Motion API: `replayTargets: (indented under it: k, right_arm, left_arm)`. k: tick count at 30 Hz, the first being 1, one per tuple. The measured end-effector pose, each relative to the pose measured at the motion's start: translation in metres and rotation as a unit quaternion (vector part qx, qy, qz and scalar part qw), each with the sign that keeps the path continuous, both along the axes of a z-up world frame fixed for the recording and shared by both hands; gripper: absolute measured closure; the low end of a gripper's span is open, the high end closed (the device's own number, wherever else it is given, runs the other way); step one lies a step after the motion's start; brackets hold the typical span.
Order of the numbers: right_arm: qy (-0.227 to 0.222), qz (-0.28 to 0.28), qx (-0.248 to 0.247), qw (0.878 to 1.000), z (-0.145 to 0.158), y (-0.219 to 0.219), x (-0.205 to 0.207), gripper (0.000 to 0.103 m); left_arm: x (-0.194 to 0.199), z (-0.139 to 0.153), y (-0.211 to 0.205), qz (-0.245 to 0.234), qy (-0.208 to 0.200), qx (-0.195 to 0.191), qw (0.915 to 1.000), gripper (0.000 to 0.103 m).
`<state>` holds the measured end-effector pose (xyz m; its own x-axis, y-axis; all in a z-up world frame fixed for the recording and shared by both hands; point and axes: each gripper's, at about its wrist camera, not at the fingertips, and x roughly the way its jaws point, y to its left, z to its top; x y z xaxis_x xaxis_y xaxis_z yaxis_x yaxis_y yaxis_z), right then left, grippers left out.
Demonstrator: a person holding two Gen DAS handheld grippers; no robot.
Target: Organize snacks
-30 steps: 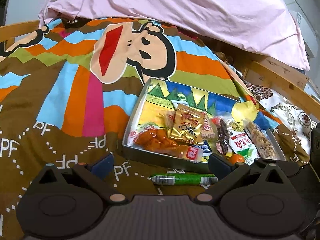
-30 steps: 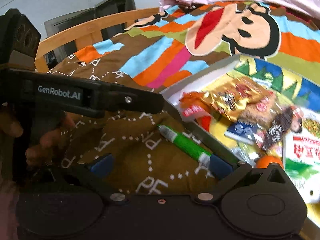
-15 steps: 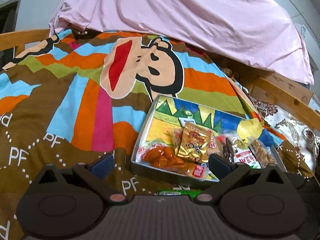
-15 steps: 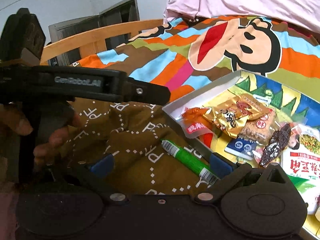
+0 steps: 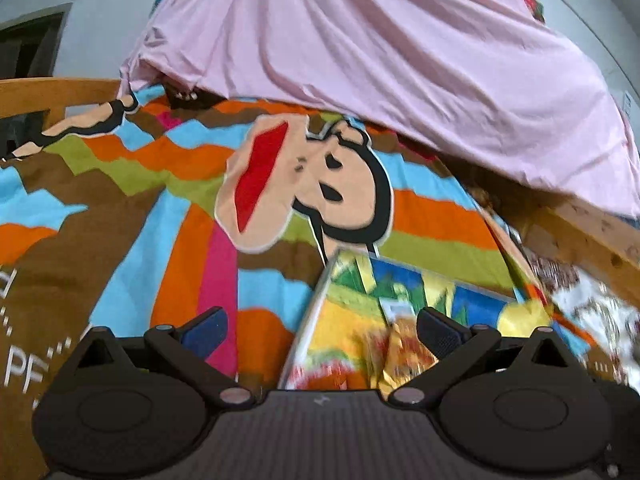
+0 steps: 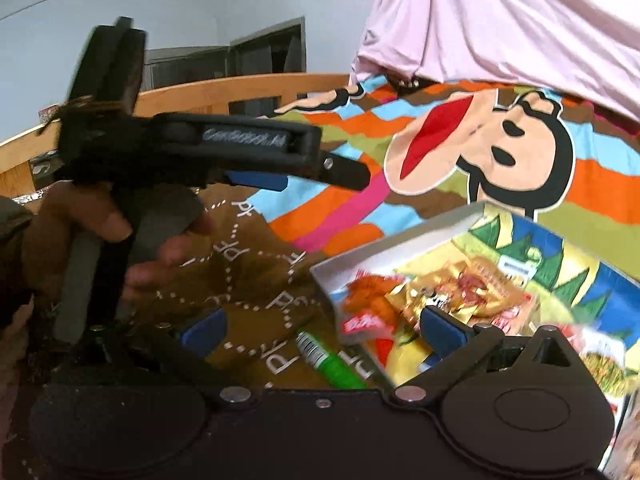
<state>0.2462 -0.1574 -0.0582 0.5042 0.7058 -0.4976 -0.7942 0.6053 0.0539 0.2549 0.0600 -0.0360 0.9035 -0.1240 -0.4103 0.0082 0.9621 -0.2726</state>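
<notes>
A shallow tray (image 6: 384, 246) with a colourful printed bottom lies on the bed and holds several snack packets: an orange-red one (image 6: 370, 306), a gold one (image 6: 448, 288) and others, blurred. It also shows in the left wrist view (image 5: 316, 308), partly behind the gripper body. A green tube-shaped snack (image 6: 330, 362) lies on the brown blanket just outside the tray's near edge. My right gripper (image 6: 322, 330) is open and empty, above the tube and the tray corner. My left gripper (image 5: 320, 330) is open and empty, raised over the tray's left edge; it shows from the side in the right wrist view (image 6: 256, 152).
The bed is covered by a striped cartoon-monkey blanket (image 5: 312, 184). A pink sheet (image 5: 400, 60) is heaped at the far end. A wooden bed rail (image 6: 224, 92) runs along the left and another rail (image 5: 584, 232) on the right. A dark doorway (image 6: 272, 48) lies beyond.
Both grippers have lifted and tilted up, so the tray and green tube sit lower in both views. The tube has dropped out of the left wrist view. Both stay open.
</notes>
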Motion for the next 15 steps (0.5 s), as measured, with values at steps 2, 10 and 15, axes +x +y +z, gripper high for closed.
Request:
replayTargets:
  k: [2,10,15]
  right_arm:
    - [-0.010,0.011,0.001,1.000,0.003,-0.003,0.005,0.001]
    - [-0.044,0.041,0.008,0.998,0.011,0.000,0.038,0.001]
    - [-0.042,0.053,0.042,0.997,0.004,0.002,0.061,0.001]
  left_arm:
    - [0.008,0.002,0.005,0.015,-0.011,-0.010,0.9998,0.000]
    - [0.043,0.000,0.017,0.047,-0.018,-0.041,0.9979,0.000]
    - [0.067,-0.007,0.015,0.050,-0.015,-0.032,0.9981,0.000]
